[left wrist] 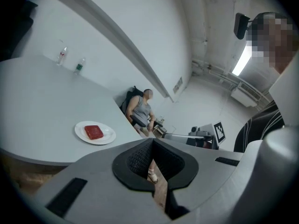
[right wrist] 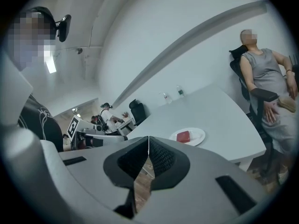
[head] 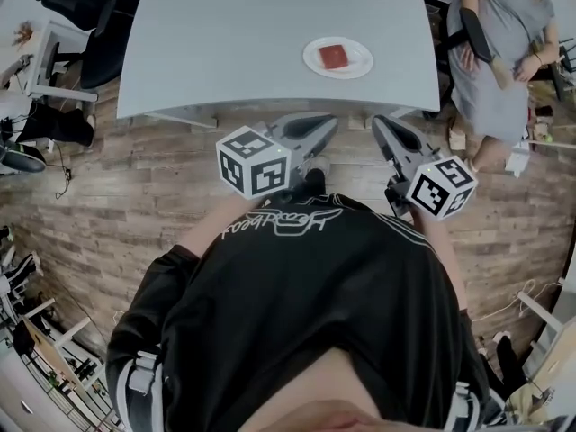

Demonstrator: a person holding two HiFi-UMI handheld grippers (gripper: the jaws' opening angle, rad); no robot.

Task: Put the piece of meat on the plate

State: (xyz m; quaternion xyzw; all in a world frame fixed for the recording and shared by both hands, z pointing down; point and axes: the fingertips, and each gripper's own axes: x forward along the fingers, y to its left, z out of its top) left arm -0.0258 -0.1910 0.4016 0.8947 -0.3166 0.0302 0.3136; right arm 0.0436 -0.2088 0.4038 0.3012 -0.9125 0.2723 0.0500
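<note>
Both the left hand-held gripper and right hand-held gripper are pressed together, empty, beside the counter with meat on plate.

The head view looks steeply down from above the person; the table lies a way off at 12 o'clock. Both gripper views look almost level from off the table's near edge. All three show the plate.
</note>
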